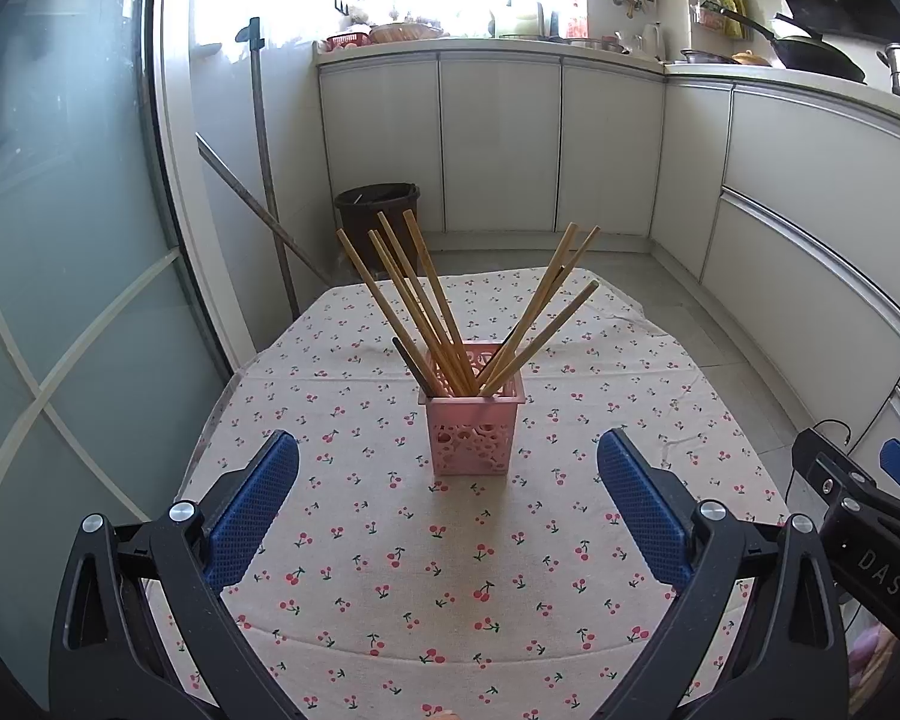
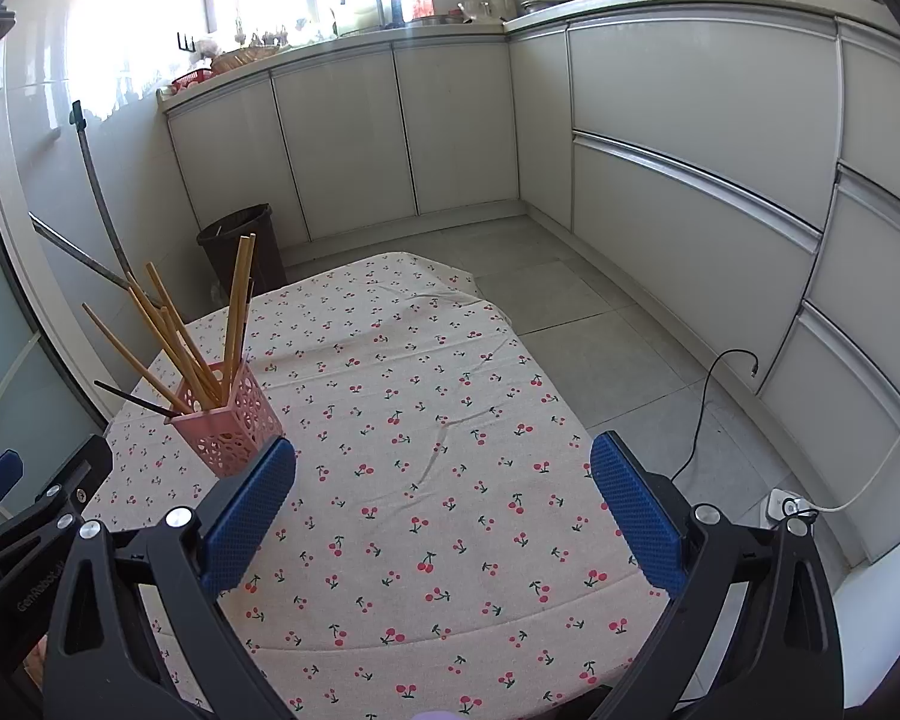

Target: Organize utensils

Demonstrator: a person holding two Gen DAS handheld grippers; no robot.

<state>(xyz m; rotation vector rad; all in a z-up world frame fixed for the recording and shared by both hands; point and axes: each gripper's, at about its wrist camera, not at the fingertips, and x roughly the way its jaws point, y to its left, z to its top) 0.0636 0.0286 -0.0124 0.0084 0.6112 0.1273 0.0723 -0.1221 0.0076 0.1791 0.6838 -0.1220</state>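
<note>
The left gripper [image 1: 448, 498] hangs released over the bench [image 1: 390, 600], its blue pads spread wide with nothing between them. Straight ahead of it, apart from the pads, a pink perforated holder [image 1: 473, 433] stands upright on the cherry-print tablecloth [image 1: 342, 516]. Wooden chopsticks [image 1: 426, 306] lean out of the holder in two fans, one to the left and one to the right, and a single dark chopstick [image 1: 411, 367] slants low at the holder's left side.

The right gripper [image 2: 443, 495] is likewise released and empty, over bare cloth to the right of the holder [image 2: 228, 429]; in its view its left pad overlaps the holder's lower corner, though contact cannot be told. Each gripper shows at the edge of the other's view.

Beyond the bench stand a dark waste bin [image 1: 378, 213], two long poles [image 1: 267, 180] leaning on the wall, and white kitchen cabinets [image 1: 498, 144]. A black cable [image 2: 705, 414] and a white power strip [image 2: 786, 507] lie on the tiled floor [image 2: 570, 300] at right.
</note>
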